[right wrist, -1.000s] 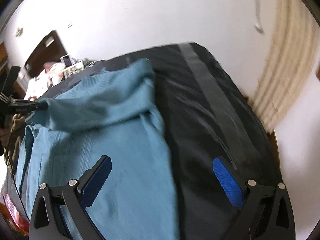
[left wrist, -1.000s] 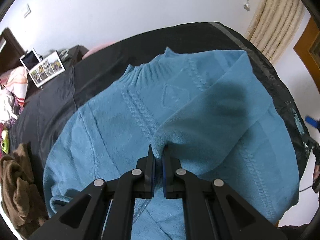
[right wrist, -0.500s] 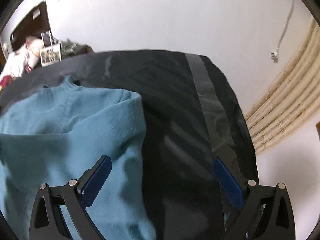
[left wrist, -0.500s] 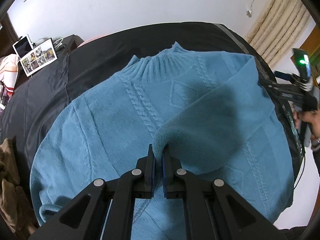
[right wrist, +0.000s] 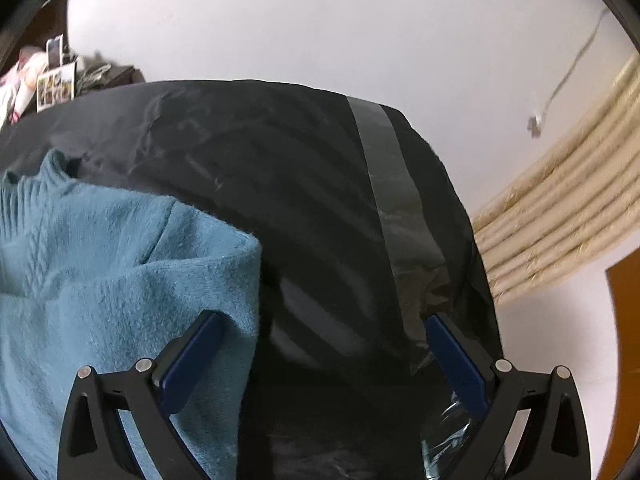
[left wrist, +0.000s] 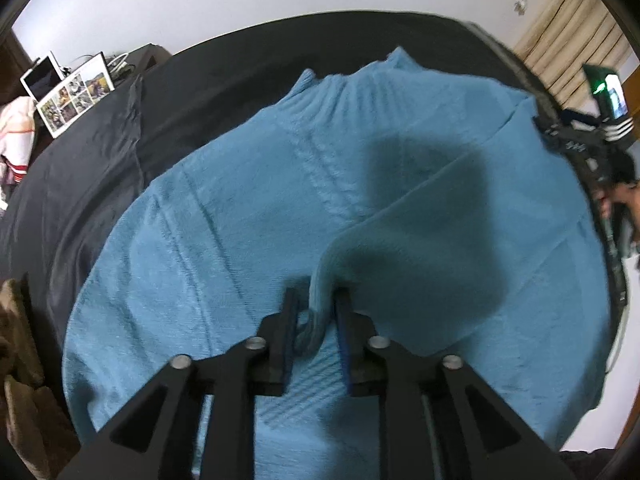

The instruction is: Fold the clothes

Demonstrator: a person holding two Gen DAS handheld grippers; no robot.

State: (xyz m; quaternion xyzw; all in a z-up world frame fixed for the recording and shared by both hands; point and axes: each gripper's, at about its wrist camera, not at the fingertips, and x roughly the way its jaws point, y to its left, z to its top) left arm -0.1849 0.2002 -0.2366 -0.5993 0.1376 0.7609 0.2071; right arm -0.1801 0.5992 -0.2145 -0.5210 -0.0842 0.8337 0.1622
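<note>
My left gripper (left wrist: 314, 304) has its jaws slightly parted around the sweater's (left wrist: 240, 240) sleeve cuff (left wrist: 316, 316), folded across its chest on the bed (right wrist: 300, 200). My right gripper (right wrist: 324, 344) gapes wide beside its edge.

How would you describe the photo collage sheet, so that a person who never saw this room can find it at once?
Start from the bed with the black cover, where the blue knit sweater lies. Look past its far left corner to the cluttered dark furniture by the white wall. There the photo collage sheet leans: a white sheet with a grid of small colour photos, unlike the white-framed tablet beside it, whose screen is dark.
</note>
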